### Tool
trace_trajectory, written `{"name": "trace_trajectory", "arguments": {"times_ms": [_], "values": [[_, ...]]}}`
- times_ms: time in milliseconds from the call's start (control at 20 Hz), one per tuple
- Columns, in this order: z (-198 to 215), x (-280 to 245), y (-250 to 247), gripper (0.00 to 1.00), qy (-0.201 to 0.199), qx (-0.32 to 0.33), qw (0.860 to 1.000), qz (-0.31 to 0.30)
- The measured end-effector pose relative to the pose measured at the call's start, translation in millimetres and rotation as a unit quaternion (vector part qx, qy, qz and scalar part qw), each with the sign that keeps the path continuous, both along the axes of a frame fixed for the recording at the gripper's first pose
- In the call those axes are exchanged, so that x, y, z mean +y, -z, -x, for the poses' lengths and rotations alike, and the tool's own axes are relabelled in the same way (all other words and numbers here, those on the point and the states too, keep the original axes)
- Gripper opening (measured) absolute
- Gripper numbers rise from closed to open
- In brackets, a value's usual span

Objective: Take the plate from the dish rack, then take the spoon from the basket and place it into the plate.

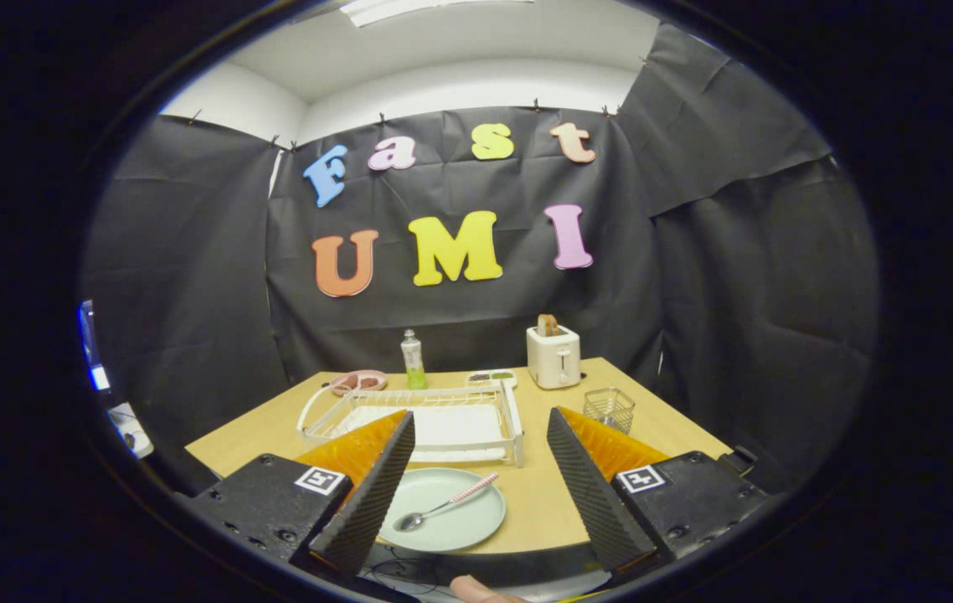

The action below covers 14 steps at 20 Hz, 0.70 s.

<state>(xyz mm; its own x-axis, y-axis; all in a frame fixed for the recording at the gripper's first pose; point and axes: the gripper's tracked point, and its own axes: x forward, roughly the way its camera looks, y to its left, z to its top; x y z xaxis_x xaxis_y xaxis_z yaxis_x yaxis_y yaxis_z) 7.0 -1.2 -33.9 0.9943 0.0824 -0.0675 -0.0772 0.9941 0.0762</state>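
Claw [481,477] with ridged wedge fingers, black screwed mounts, square tag markers

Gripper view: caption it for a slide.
Open gripper over table; spoon lies in plate before dish rack.

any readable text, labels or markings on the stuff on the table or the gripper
Green bottle with white cap: it has a label, too small and blurred to read.
Square black-and-white markers on the gripper body: coded patterns, no words or numbers.
White toaster, clear mesh basket, white dish rack, pale green plate, metal spoon with pink striped handle: no text visible.
The gripper's fingers stand open, holding nothing.
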Motion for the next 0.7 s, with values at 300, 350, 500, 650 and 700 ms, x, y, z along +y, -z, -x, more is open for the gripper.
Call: {"name": "trace_trajectory", "arguments": {"times_ms": [300,350,500,650,700], "values": [[13,12,-1,1.0,-0.017,-0.009,1.0,0.019],[15,14,-2,1.0,-0.019,-0.01,1.0,0.016],[20,16,-6,1.0,-0.022,-0.015,1.0,0.011],[22,11,-16,1.0,-0.017,-0.03,0.999,-0.012],[23,9,-17,1.0,-0.014,-0.032,0.999,-0.015]]}}
